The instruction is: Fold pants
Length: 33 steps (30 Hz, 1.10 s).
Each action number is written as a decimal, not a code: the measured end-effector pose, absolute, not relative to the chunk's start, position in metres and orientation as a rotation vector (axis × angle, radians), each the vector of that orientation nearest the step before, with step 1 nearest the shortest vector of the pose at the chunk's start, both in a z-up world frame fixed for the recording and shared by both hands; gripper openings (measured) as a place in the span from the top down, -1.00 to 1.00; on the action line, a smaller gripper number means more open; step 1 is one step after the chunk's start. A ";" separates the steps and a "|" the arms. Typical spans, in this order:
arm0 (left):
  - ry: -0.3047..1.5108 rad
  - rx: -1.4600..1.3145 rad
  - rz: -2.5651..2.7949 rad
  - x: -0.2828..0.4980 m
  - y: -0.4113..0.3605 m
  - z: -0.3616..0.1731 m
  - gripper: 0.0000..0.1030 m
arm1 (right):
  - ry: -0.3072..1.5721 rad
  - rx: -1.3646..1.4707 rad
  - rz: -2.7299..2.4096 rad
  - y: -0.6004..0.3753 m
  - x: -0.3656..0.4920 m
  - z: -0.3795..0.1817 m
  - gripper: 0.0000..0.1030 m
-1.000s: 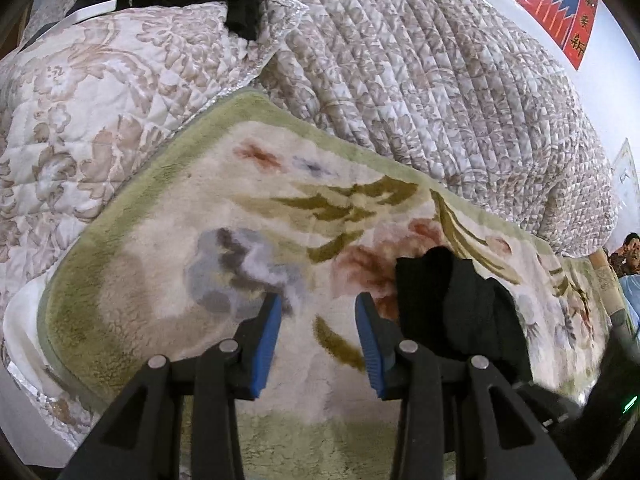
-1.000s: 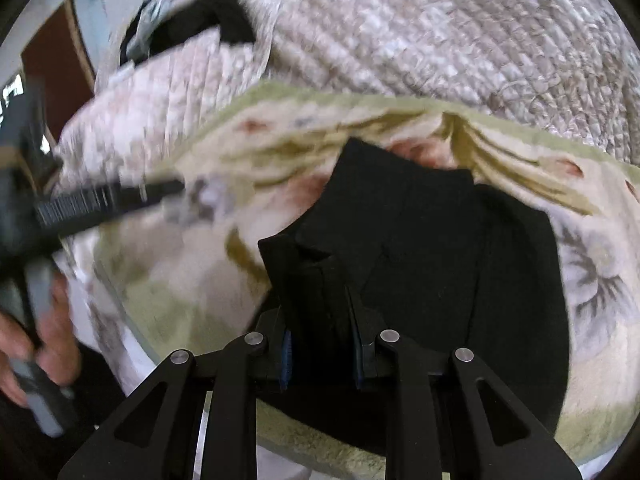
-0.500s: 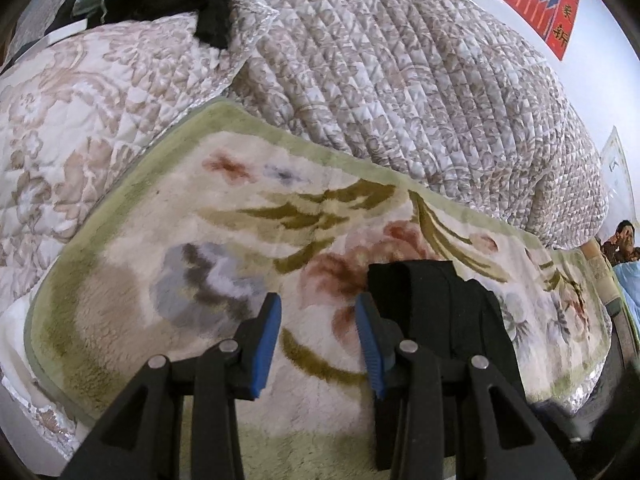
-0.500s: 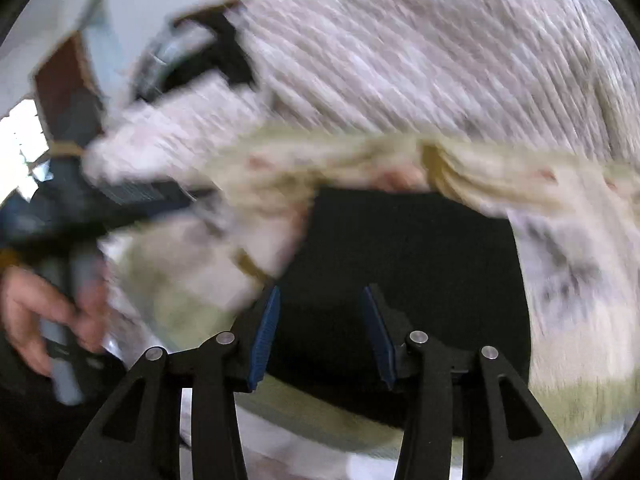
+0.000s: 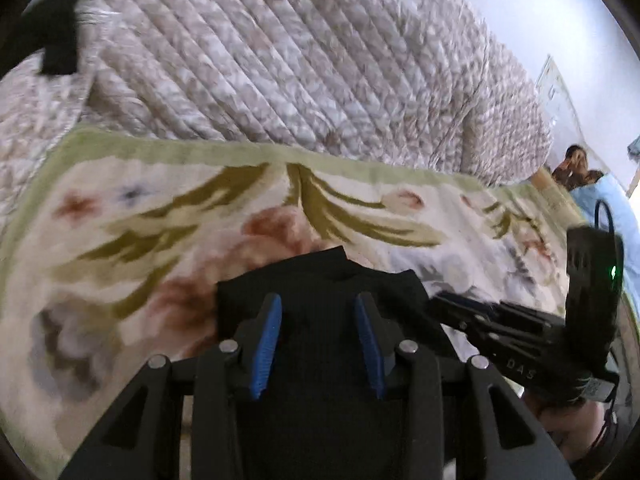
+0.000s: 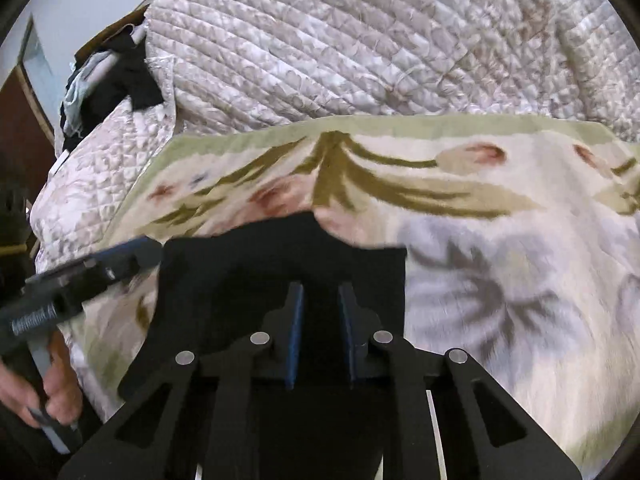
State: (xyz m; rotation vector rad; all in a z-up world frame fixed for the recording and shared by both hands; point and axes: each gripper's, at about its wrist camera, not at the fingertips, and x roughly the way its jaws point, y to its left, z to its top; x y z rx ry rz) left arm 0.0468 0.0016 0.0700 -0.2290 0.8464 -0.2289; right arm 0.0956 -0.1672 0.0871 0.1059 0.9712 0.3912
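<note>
The black pants (image 5: 320, 276) lie folded in a flat, roughly square stack on a floral fleece blanket (image 5: 160, 220). My left gripper (image 5: 317, 298) hangs over the stack's near part, open, with nothing between its blue pads. In the right wrist view the pants (image 6: 240, 264) fill the lower middle. My right gripper (image 6: 320, 288) is over their right part. Its jaws are closing to a narrow gap, and I see no fold raised between the pads. Each view catches the other tool: the right gripper (image 5: 434, 300) at the stack's right edge, the left gripper (image 6: 148, 246) at its left corner.
A quilted beige bedspread (image 6: 360, 40) bulges behind the blanket (image 6: 480, 240). Dark clothes (image 6: 120, 76) are heaped at the far left by a brown headboard. A hand (image 6: 52, 396) grips the left tool's handle. Far right, beyond the bed, sits a person (image 5: 576, 164).
The right gripper let go of the pants fold it held, opened, then narrowed again. The left gripper moved from the bare blanket to over the pants. The pants now lie flat.
</note>
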 end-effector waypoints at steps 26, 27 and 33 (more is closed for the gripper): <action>0.764 -0.183 -0.242 -0.046 -0.002 0.060 0.14 | 0.921 0.085 0.361 -0.188 0.017 0.095 0.69; 0.757 -0.177 -0.242 -0.055 -0.005 0.059 0.14 | 0.929 0.091 0.366 -0.187 0.009 0.092 0.69; 0.796 -0.122 -0.241 -0.084 -0.010 0.027 0.20 | 0.968 0.062 0.365 -0.187 -0.020 0.061 0.64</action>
